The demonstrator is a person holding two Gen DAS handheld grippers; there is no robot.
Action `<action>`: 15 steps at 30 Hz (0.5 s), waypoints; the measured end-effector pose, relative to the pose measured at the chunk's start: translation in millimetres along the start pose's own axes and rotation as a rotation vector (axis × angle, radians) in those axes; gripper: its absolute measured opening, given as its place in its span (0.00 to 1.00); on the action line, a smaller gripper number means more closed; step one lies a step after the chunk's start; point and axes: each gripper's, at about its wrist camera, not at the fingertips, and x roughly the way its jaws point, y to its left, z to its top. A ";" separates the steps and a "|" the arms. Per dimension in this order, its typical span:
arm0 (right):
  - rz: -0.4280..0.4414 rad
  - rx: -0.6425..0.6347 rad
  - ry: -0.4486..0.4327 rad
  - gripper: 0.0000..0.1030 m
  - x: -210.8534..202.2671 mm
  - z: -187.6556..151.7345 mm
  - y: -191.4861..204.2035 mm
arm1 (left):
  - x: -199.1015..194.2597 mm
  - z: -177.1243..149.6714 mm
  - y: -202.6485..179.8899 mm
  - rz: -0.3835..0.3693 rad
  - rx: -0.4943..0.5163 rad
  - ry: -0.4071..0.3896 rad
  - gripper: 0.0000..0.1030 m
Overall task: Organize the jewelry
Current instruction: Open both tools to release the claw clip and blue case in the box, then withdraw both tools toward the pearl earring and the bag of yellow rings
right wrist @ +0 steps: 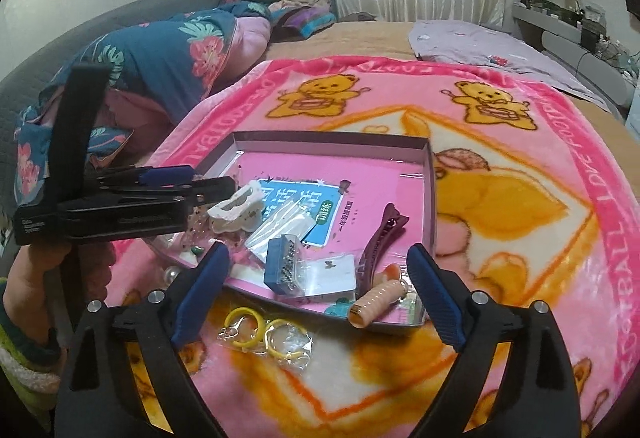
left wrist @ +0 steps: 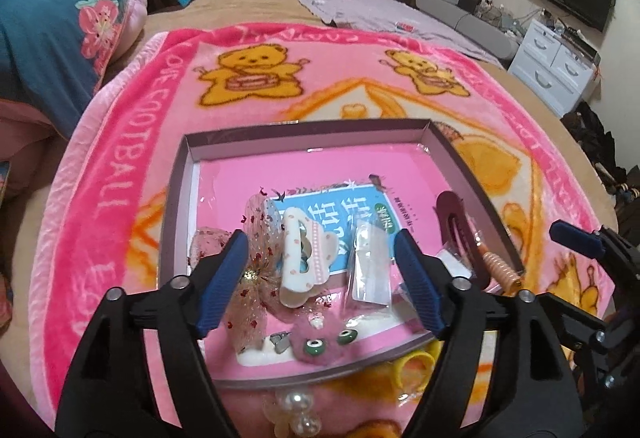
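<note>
Left wrist: ribbed coil [left wrist: 502, 267] leans on shallow cardboard tray [left wrist: 460, 158].

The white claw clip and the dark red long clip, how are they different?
The white scalloped plastic claw clip is short, chunky and curved; the dark maroon long flat clip is slim and straight. The white claw clip lies in the box's middle, beside a sheer red-dotted bow; the maroon clip lies near the box's wall, next to a peach ribbed roller. Both are hair clips, lying inside the shallow grey cardboard box.

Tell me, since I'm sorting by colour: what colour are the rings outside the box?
Yellow rings, in a clear bag; right wrist view shows them best.
</note>
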 end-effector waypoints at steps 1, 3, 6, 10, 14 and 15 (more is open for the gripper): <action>-0.001 0.004 -0.004 0.89 -2.2 -0.4 -0.2 | -3.8 0.6 -0.4 0.001 -0.001 -0.006 0.71; -0.002 0.015 -0.019 0.90 -9.0 -0.5 -0.9 | -10.8 0.8 -0.9 0.004 -0.005 -0.018 0.75; 0.000 0.028 -0.044 0.91 -20.9 1.2 -1.5 | -24.2 0.1 -0.7 0.003 -0.012 -0.039 0.80; 0.000 0.036 -0.081 0.94 -36.2 2.8 -0.9 | -45.4 -1.7 -1.4 0.020 -0.011 -0.078 0.90; 0.004 0.045 -0.117 0.94 -53.0 1.9 -0.3 | -63.9 -6.6 -1.3 0.032 -0.005 -0.110 0.91; 0.005 0.048 -0.124 0.94 -57.0 1.3 0.0 | -68.7 -8.3 -1.0 0.034 -0.006 -0.116 0.91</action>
